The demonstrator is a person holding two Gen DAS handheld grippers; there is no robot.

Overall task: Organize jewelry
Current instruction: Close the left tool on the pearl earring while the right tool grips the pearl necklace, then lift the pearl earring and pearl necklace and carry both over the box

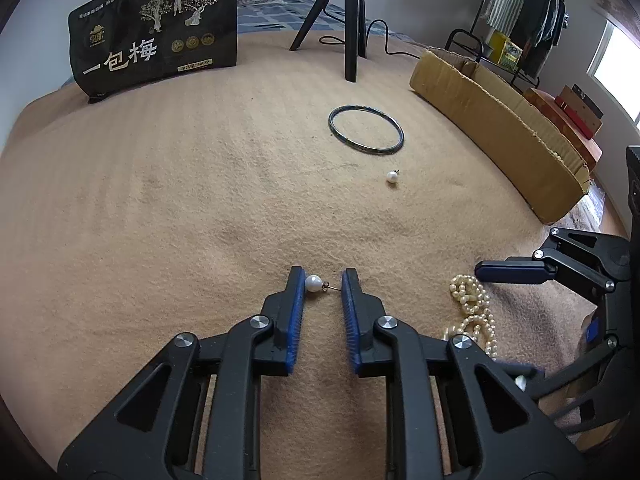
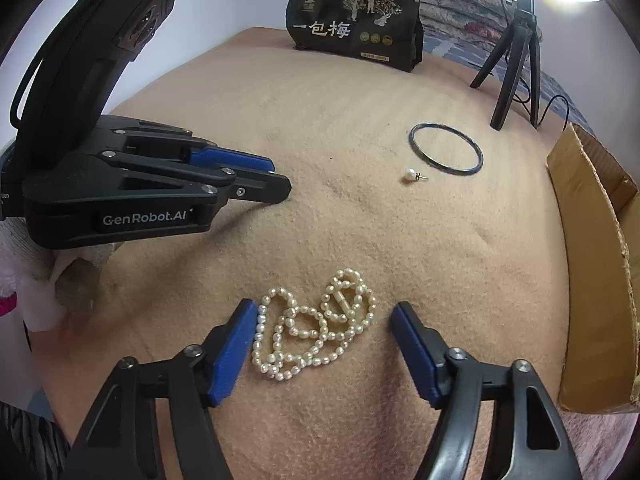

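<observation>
A pearl stud earring [image 1: 314,283] lies on the tan blanket between the tips of my left gripper [image 1: 322,280], whose jaws are partly open around it without pinching it. A second pearl earring [image 1: 392,177] [image 2: 411,174] lies farther out beside a dark bangle [image 1: 366,130] [image 2: 446,149]. A heaped pearl necklace [image 2: 316,326] [image 1: 472,308] lies between the wide-open jaws of my right gripper [image 2: 324,312]. The right gripper [image 1: 516,272] shows at the right of the left wrist view. The left gripper [image 2: 260,180] shows at the left of the right wrist view.
A cardboard box [image 1: 500,120] [image 2: 592,264] runs along the blanket's right edge. A black snack bag [image 1: 156,32] [image 2: 356,24] and a black tripod [image 1: 344,16] [image 2: 516,60] stand at the far edge. A clothes rack [image 1: 532,12] stands beyond.
</observation>
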